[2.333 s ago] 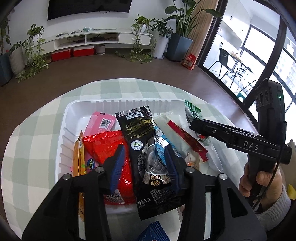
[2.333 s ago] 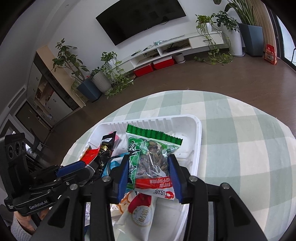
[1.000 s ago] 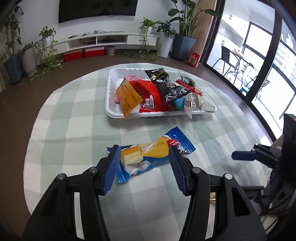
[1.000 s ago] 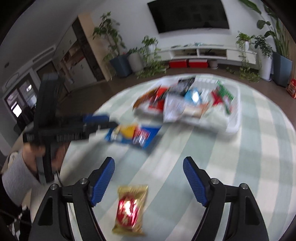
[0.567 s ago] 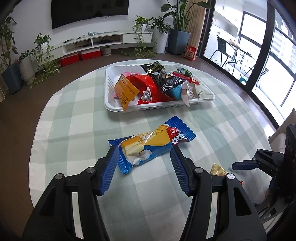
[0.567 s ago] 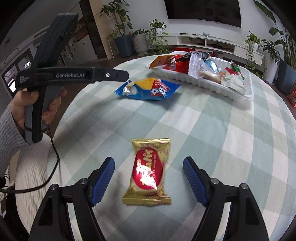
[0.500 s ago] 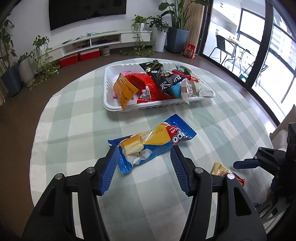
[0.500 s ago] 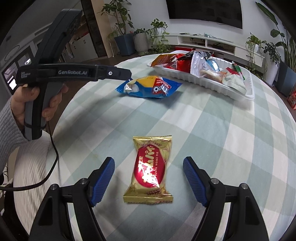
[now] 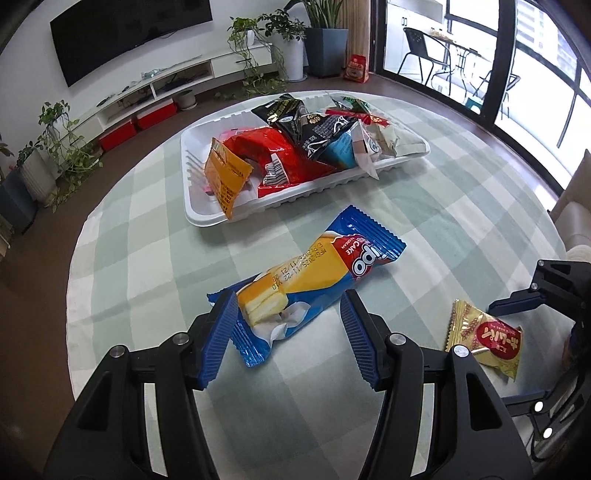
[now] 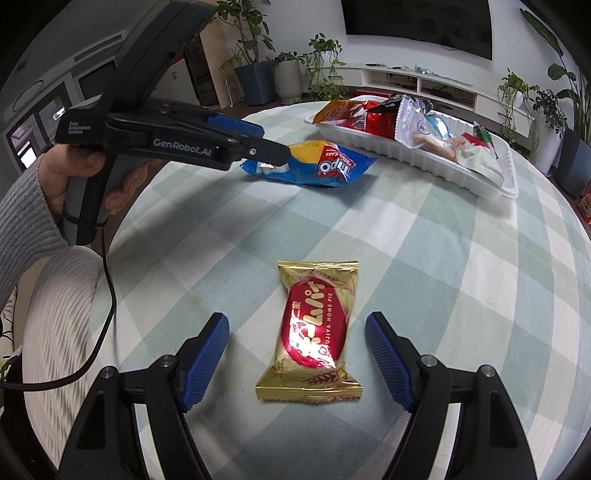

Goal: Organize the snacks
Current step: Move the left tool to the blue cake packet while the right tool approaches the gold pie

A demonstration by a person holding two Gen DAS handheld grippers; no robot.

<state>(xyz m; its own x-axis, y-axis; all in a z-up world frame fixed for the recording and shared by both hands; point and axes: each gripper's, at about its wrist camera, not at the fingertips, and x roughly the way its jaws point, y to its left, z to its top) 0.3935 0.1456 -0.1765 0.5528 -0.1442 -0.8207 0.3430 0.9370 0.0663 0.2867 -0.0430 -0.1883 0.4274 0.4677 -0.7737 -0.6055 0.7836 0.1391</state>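
Green-and-white checked cloth covers the round table [image 9: 147, 221], and behind it, along the top of both views, runs a living room with a wall-mounted television [image 9: 125, 33], a low white media shelf [image 9: 177, 81] and potted plants.

Toward the upper middle of the left wrist view sits a white ribbed plastic tray [image 9: 280, 201], piled with snack packets: an orange packet [image 9: 225, 177] leans over its near left rim, a red packet [image 9: 273, 155] lies at the centre, a black packet [image 9: 295, 122] stands behind it, and a light blue packet [image 9: 341, 149], a clear white-edged wrapper [image 9: 364, 147] and a green-topped packet [image 9: 349, 101] crowd the right half. In the right wrist view the same tray lies at the upper right.

Below the tray, in the middle of the left wrist view, a blue and yellow cake packet [image 9: 314, 280] lies flat on the cloth. The left gripper [image 9: 290, 332] hangs over its near end with its blue fingers set on either side of the wrapper; the left pad sits right at the wrapper's edge, but whether it presses I cannot tell, and the right pad stands clear. Nothing is lifted.

Lower centre of the right wrist view holds a gold and red pie packet [image 10: 314, 332], lying flat between the widely parted fingers of the right gripper [image 10: 297, 362], which touch nothing. A hand [image 10: 92, 184] in a grey sleeve holds the left gripper's handle at the upper left there.
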